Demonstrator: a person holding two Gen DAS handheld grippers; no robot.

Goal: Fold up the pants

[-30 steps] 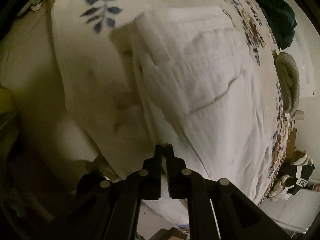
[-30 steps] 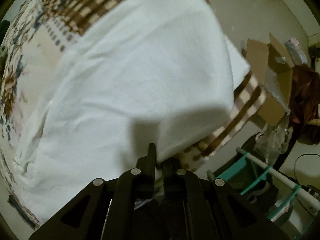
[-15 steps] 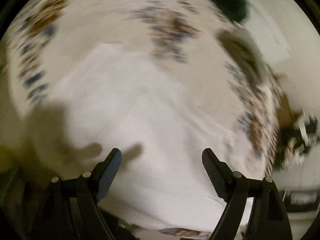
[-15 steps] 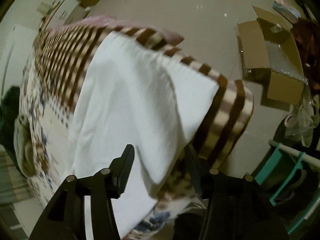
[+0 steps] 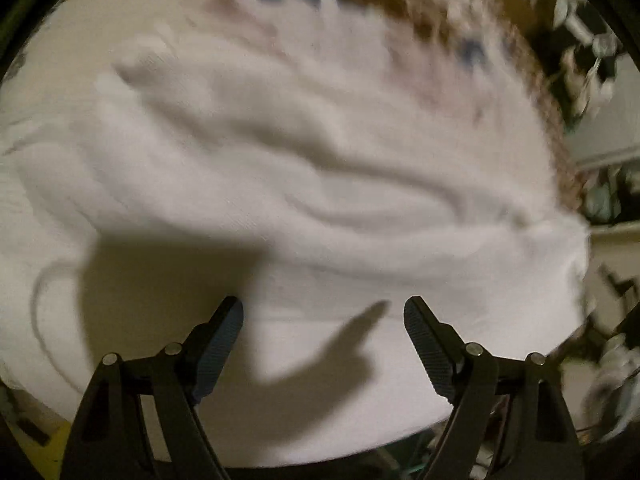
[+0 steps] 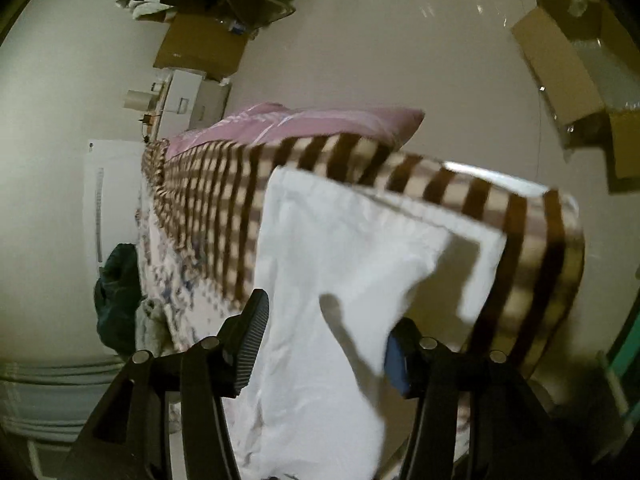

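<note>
The white pants (image 5: 320, 200) lie spread and wrinkled on the bed, filling most of the blurred left wrist view. My left gripper (image 5: 323, 322) is open and empty just above the cloth, its shadow falling on it. In the right wrist view the pants (image 6: 340, 280) lie flat on the brown-checked blanket (image 6: 224, 208), one edge near the bed corner. My right gripper (image 6: 326, 332) is open and empty, held over the pants' near part.
A floral bedsheet (image 5: 360, 4) lies beyond the pants. A pink pillow (image 6: 296, 122) sits at the bed's far end. Cardboard boxes (image 6: 568, 56) stand on the floor to the right. Dark clothing (image 6: 116, 280) lies at the bed's left side.
Both grippers were shut on the pants' edges a second ago. Both have opened and let go, and pulled back and swung round; the pants now lie on the bed.
</note>
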